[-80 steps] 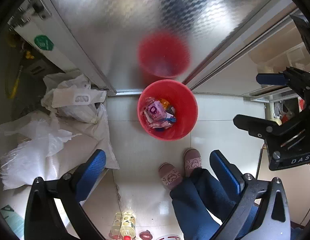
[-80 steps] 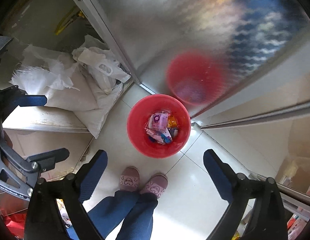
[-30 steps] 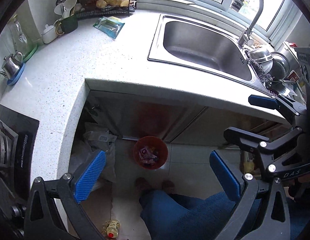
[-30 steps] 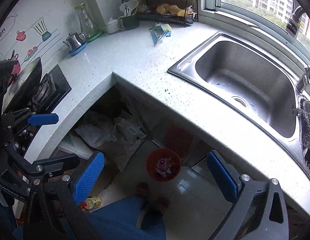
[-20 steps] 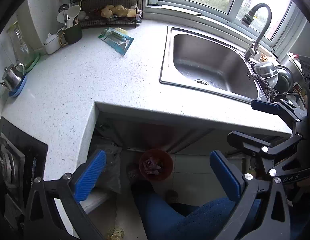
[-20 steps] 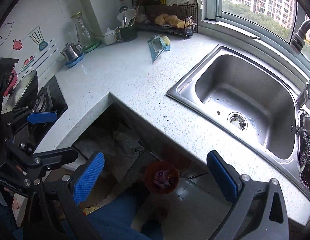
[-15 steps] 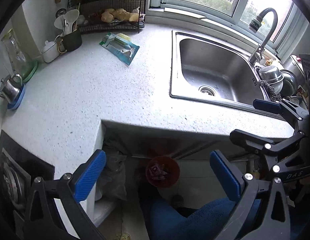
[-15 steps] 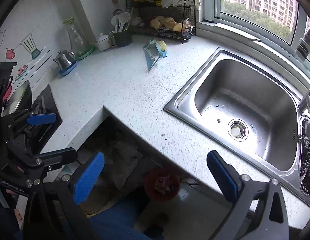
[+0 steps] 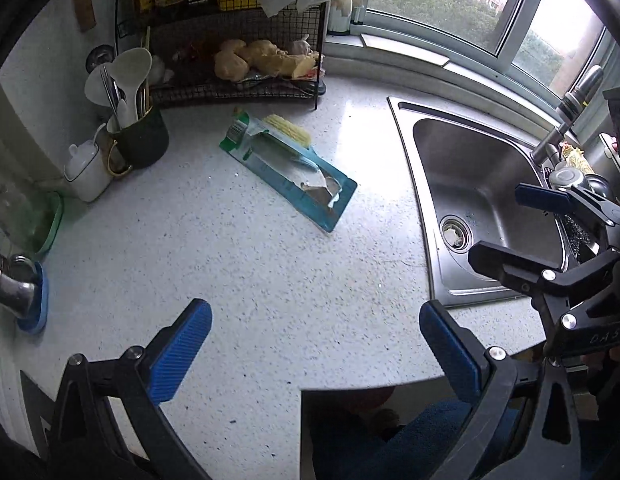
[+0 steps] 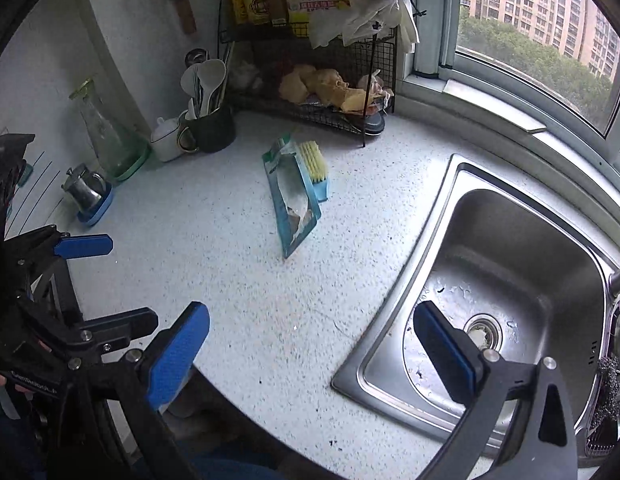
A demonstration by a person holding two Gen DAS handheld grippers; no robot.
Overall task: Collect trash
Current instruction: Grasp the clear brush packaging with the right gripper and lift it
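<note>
Your left gripper (image 9: 310,352) and right gripper (image 10: 310,356) both have jaws wide open, holding nothing. The torn teal plastic-and-card brush package (image 9: 287,172) lies flat on the speckled white counter (image 9: 229,264). It looks light and flimsy; pinch one raised edge.

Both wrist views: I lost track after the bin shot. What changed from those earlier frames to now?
Both grippers rose from the red floor bin and swung up over the countertop; the bin has dropped out of view. The left gripper and right gripper now face the torn blue brush package beside the sink. Nothing was grasped or released. Both stayed open and empty.
</note>
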